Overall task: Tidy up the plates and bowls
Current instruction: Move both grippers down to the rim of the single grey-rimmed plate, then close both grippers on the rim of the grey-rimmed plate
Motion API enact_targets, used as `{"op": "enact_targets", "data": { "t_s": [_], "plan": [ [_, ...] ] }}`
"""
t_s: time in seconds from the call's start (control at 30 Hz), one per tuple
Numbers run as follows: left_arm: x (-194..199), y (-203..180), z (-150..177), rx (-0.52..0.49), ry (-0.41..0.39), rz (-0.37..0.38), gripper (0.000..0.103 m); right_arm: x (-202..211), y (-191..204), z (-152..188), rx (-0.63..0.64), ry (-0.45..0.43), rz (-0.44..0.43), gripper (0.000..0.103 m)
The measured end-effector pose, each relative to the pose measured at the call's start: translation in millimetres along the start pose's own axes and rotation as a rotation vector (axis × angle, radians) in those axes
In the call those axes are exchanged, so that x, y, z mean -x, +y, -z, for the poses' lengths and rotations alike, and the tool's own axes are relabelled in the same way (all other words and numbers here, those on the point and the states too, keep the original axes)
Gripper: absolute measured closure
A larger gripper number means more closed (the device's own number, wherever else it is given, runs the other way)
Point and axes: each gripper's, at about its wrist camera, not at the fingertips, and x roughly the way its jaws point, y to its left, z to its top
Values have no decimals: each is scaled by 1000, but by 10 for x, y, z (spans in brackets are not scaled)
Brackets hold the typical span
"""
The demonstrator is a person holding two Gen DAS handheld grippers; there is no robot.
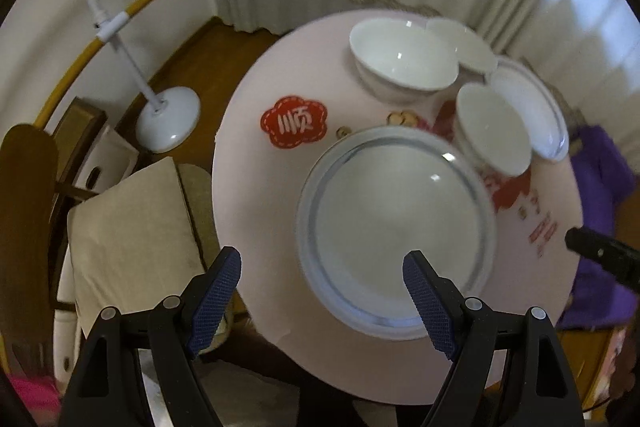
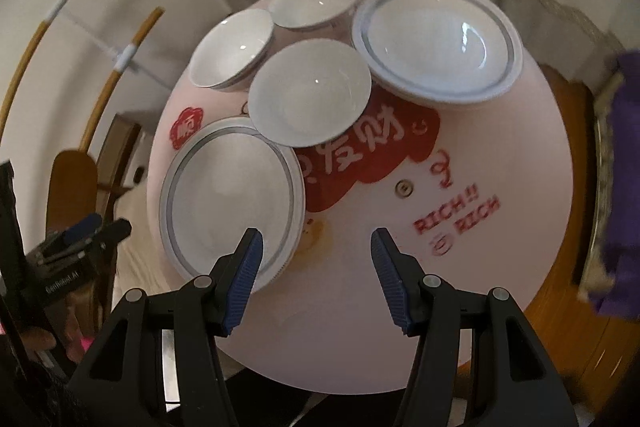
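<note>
Round pink table (image 2: 360, 307), two rimmed plates (image 2: 230, 199), three white bowls (image 2: 310, 95)

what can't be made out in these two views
- Left wrist view: the far bowl is mostly hidden behind the big bowl.
- Left wrist view: the far plate is partly covered by the small bowl.
- Right wrist view: the red lettering on the table cover is blurred and partly under dishes.
- Both views: the near plate is blurred, so chips or marks cannot be judged.
</note>
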Motion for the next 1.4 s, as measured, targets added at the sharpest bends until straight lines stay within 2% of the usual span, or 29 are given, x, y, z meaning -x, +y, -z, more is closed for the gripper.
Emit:
{"op": "enact_targets", "data": {
  "t_s": [0.2,0.37,0.73,0.87,0.93,1.07,1.17,1.23,1.4],
  "plan": [
    [-392,227,-103,-69,41,28,24,-233,77,95,-79,6,24,45],
    [-719,202,-176,-125,41,63,24,-469,110,136,-103,15,24,45],
    [-1157,167,-291,-134,40,103,26,-951,51,160,-151,63,-14,46],
    [-1249,146,-309,-147,28,114,34,-1029,39,139,-164,53,-65,54],
    [-1275,138,-313,-150,35,117,41,-1075,64,132,-163,70,-103,72],
    [-1316,121,-312,-153,42,141,52,-1116,110,141,-159,65,-121,75],
    [-1379,115,-314,-147,56,162,56,-1127,84,152,-178,59,-136,80],
    [-1411,114,-314,-145,57,158,56,-1120,25,167,-190,57,-148,84],
    [-1449,108,-332,-136,48,159,56,-1145,-29,154,-207,46,-193,86]
  ]
}}
